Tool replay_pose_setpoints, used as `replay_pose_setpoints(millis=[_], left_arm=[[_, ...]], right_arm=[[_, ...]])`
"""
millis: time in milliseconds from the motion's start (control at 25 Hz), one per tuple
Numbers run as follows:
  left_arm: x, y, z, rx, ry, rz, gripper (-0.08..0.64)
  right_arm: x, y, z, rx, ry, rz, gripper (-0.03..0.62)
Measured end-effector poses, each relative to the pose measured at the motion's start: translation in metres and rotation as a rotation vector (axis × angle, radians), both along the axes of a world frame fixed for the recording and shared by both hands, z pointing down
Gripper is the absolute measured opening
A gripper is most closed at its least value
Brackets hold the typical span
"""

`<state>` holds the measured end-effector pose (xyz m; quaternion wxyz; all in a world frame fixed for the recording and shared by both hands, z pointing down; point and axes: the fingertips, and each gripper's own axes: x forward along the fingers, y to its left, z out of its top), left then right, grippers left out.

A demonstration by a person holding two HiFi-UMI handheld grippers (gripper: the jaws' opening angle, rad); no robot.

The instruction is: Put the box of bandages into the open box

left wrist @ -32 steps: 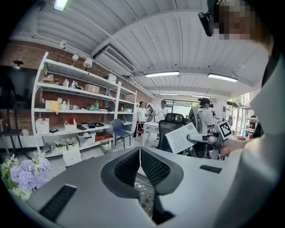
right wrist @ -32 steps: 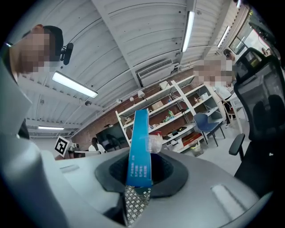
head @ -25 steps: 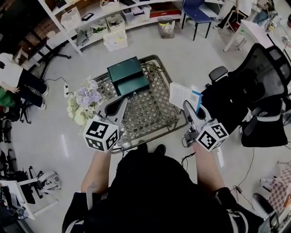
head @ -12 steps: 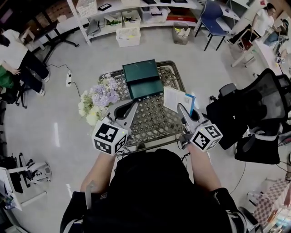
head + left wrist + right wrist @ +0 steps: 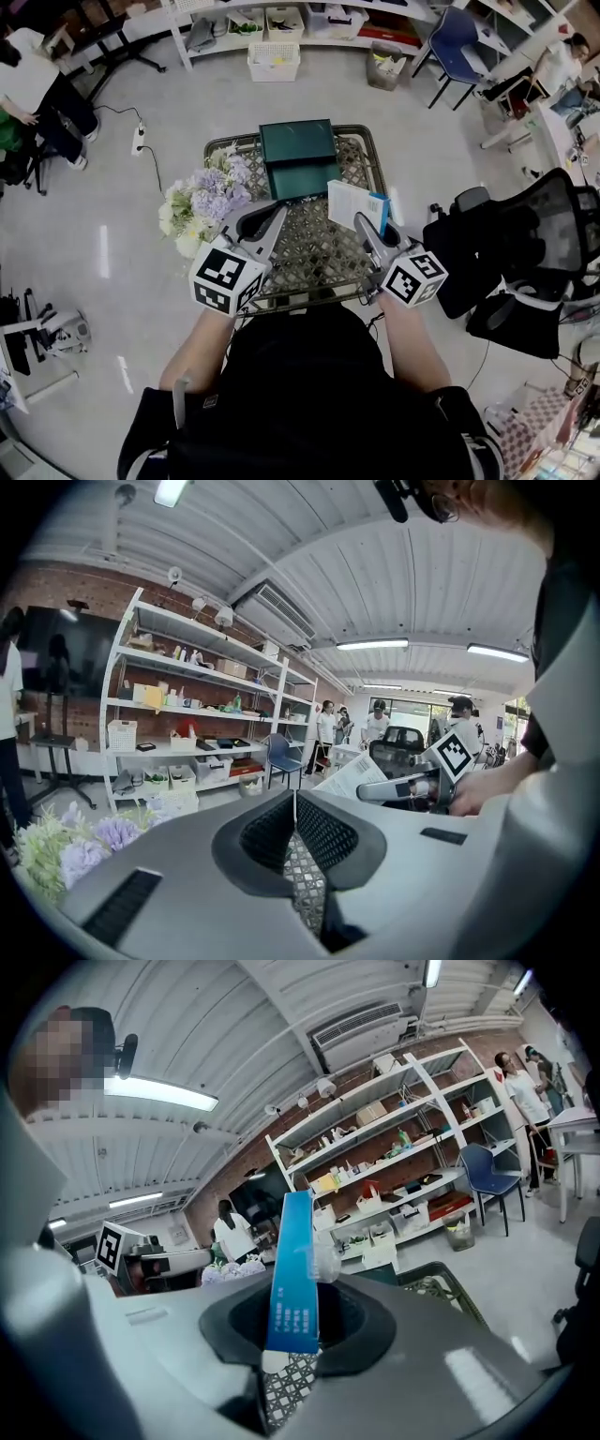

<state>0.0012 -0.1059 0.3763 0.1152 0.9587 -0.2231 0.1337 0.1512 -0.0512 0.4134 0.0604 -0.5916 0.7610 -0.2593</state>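
The box of bandages (image 5: 356, 203), white with a blue edge, is clamped upright in my right gripper (image 5: 365, 225) over the right part of the lattice table (image 5: 319, 258). In the right gripper view its blue edge (image 5: 292, 1279) stands between the pads, which press on it. The open box (image 5: 300, 157) is dark green and sits at the table's far side, a short way beyond and left of the bandage box. My left gripper (image 5: 269, 217) hovers over the table's left part with its jaws (image 5: 295, 822) shut and empty.
A bunch of pale flowers (image 5: 200, 202) lies at the table's left edge beside the left gripper. Black office chairs (image 5: 525, 244) stand to the right. White shelves (image 5: 281, 28) with baskets line the far wall. People stand and sit around the room.
Both grippers have moved forward over the table. The right one carried the bandage box leftward, closer to the green box. Neither jaw opening has changed.
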Motion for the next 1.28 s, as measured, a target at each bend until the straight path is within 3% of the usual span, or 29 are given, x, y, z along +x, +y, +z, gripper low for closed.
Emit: replay_pose_setpoints(millis=[360,720,1280], left_arm=[[0.026,-0.012,0.028,-0.084,-0.036,-0.052,0.014],[0.021,-0.030,0.063,-0.155,-0.082,-0.122,0.014],[0.010,-0.039,0.095,-0.221,-0.096,-0.162,0.014]], right_arm=[[0.021,-0.055,0.053,-0.097,-0.039,-0.092,0.086],[0.032,-0.098,0.119,-0.231,-0.022,-0.142,0.087],[0.024,-0.147,0.203,-0.379,0.105,-0.198,0.089]])
